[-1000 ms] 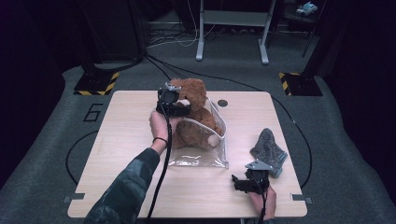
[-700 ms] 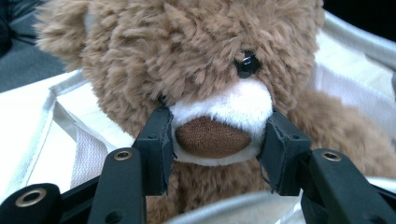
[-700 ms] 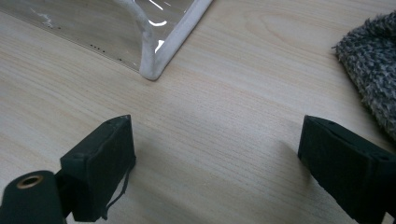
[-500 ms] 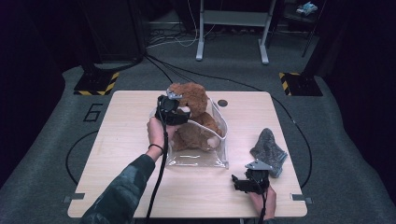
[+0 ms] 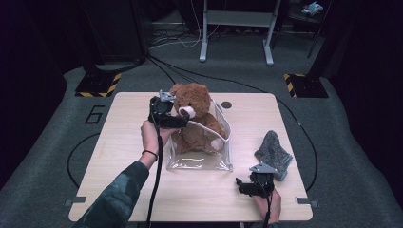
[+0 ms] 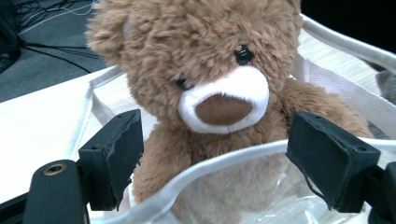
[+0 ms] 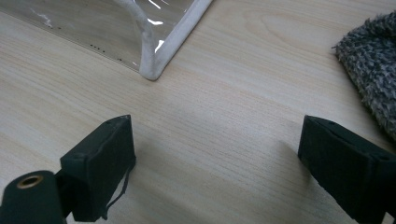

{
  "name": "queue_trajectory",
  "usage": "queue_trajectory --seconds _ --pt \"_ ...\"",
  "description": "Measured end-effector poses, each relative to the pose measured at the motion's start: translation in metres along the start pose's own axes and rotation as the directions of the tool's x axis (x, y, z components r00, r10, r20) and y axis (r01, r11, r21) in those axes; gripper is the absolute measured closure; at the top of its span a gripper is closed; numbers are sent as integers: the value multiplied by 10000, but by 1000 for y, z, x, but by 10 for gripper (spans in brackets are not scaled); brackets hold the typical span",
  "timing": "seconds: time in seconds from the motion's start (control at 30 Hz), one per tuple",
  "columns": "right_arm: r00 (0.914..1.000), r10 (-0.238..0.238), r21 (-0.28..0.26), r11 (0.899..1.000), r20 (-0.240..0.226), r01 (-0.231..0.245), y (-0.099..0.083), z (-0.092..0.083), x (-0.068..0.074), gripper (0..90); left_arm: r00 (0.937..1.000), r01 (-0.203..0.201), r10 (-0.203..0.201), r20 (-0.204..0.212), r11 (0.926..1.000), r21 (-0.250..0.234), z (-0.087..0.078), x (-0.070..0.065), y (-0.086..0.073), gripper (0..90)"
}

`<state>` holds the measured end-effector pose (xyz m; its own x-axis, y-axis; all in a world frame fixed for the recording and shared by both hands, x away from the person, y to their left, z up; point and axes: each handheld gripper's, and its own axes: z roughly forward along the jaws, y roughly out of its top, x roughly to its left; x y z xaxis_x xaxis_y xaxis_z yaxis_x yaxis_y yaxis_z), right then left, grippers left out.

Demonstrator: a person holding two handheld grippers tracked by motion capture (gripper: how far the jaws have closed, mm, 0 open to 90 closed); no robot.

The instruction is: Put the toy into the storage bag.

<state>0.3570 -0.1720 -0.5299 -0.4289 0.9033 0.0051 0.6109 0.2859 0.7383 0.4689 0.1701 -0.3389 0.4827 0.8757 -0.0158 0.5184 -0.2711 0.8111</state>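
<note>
Sitting mostly inside the clear bag [image 5: 202, 159], the teddy bear [image 5: 192, 118] looks packed; left gripper [image 5: 178, 124] has just been opening, nothing between its jaws, while the right gripper [image 5: 244, 186] idles wide, holding nothing.

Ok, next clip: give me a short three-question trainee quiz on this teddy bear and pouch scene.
1. True or false: the teddy bear sits inside the clear pouch.
2. Which gripper is nearer the grey cloth: the left gripper or the right gripper?
3. Is the left gripper clamped on the pouch's white rim?

Key
1. True; its head sticks out above the rim.
2. The right gripper.
3. No. Its jaws have just been opening; the rim passes between them, and the pads stand clear of it.
</note>
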Motion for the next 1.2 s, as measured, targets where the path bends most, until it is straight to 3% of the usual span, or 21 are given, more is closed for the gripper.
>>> queue_trajectory --seconds 0.23,0.53,0.93,1.2 --pt "10000 -1 -4 10000 0 1 0 0 0 100 10000 86 -87 -35 9999 -75 -22 14 -5 156" --pt "10000 -6 6 10000 23 6 0 0 0 100 9998 -165 165 -135 9999 -13 -53 30 -21 143" --pt "10000 -8 4 10000 35 8 0 0 0 100 9988 181 -194 -457 9994 -284 -80 49 -67 143" --pt "10000 -22 -1 10000 46 22 0 0 0 100 9957 514 -514 -771 9987 -19 -84 62 -111 143"
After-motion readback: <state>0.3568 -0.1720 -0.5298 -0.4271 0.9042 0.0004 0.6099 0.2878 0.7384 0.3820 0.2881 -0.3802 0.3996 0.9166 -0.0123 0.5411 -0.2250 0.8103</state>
